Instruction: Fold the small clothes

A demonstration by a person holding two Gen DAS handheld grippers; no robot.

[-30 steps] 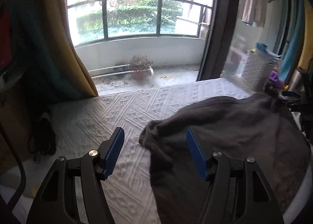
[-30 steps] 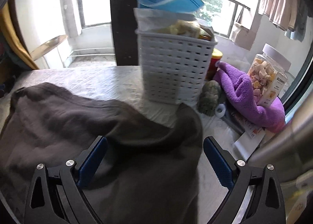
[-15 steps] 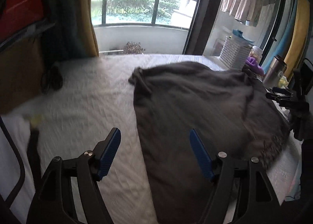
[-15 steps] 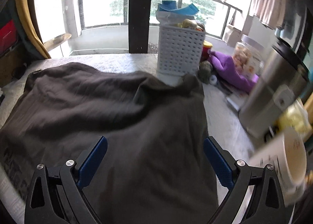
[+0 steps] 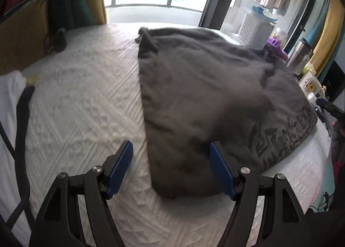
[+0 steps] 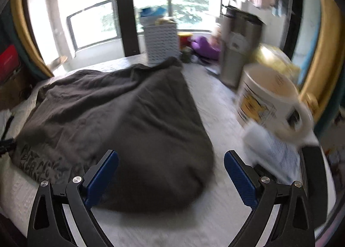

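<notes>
On the left we see the white cover (image 5: 82,104) of the table lying bare. Our left gripper (image 5: 171,171) hangs above it with jaws wide apart, holding nothing, over the near left corner of the grey shirt (image 5: 204,96). The shirt lies spread flat across the middle (print at its near edge). Our right gripper (image 6: 171,173) is likewise spread and empty over the shirt's right corner. Farther right stand a basket (image 6: 162,44), a steel flask (image 6: 239,46) and a mug (image 6: 267,98).
</notes>
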